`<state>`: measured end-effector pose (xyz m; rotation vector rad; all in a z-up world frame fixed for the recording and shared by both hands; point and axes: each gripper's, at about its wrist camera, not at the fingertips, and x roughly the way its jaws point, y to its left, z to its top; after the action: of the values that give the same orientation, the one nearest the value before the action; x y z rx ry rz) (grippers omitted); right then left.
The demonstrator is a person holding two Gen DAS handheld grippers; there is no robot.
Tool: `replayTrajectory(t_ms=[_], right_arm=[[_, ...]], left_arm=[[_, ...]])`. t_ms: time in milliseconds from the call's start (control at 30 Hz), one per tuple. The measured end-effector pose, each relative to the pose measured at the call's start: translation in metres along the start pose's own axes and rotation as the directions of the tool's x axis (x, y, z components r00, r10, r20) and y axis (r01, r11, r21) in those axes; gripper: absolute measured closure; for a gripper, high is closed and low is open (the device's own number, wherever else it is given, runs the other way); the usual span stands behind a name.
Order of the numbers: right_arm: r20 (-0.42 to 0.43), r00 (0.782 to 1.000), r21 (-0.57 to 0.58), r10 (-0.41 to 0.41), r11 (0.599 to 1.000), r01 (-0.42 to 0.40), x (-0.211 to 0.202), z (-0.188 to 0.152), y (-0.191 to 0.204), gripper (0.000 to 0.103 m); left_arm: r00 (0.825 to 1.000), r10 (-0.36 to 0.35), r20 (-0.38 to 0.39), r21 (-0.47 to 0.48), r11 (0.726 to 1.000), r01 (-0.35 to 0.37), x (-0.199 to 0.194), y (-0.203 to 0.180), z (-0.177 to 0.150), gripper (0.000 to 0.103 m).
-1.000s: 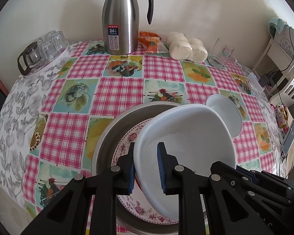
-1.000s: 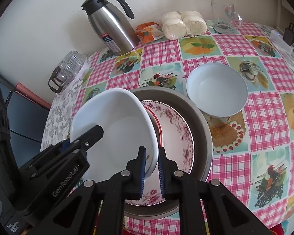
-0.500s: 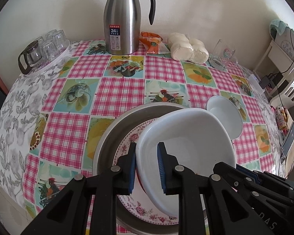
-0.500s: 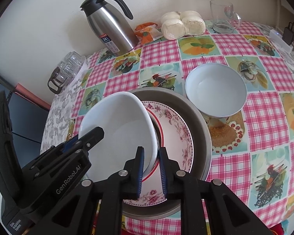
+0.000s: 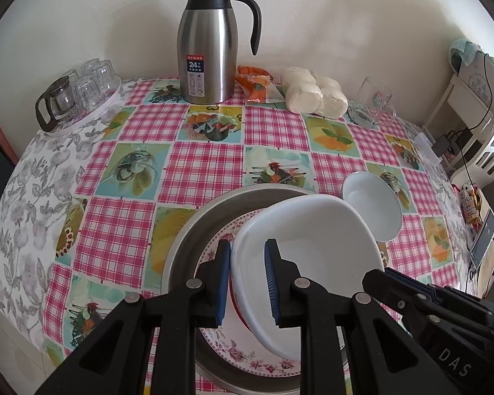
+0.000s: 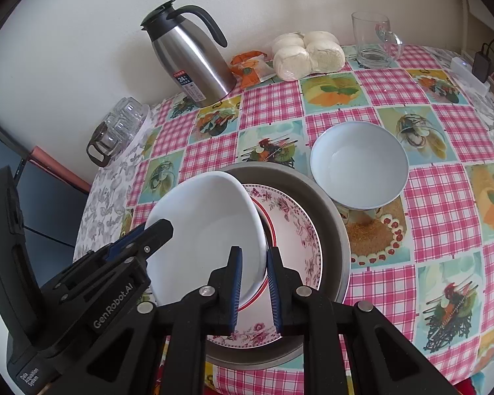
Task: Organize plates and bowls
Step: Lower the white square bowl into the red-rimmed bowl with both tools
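On the checkered bench [image 5: 131,230], both the left tool [image 5: 247,283] and right tool [image 6: 254,288] pinch a tilted white bowl [image 6: 207,230] over a floral plate [image 6: 293,227].

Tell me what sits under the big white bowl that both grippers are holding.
Under the tilted white bowl, gripped at its rim by the left gripper and right gripper, lies a floral plate inside a metal pan. The bowl hides the plate's left part; whether they touch is unclear.

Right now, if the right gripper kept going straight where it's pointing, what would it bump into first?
Probably the flowered plate in the metal pan, just beyond the white bowl its fingers pinch. Depth is hard to judge.
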<state>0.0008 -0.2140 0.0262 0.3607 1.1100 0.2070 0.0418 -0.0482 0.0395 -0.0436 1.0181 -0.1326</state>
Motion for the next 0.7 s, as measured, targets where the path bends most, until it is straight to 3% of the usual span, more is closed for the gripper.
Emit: replayTrajectory(t_ms=[700], right_arm=[[-0.014, 1.000, -0.022, 0.011, 1.000, -0.011, 0.0016, -0.0038, 0.0026, 0.085]], left_arm=[[1.000, -0.001, 0.010, -0.020, 1.000, 0.002, -0.0031, 0.0023, -0.0002, 0.078]])
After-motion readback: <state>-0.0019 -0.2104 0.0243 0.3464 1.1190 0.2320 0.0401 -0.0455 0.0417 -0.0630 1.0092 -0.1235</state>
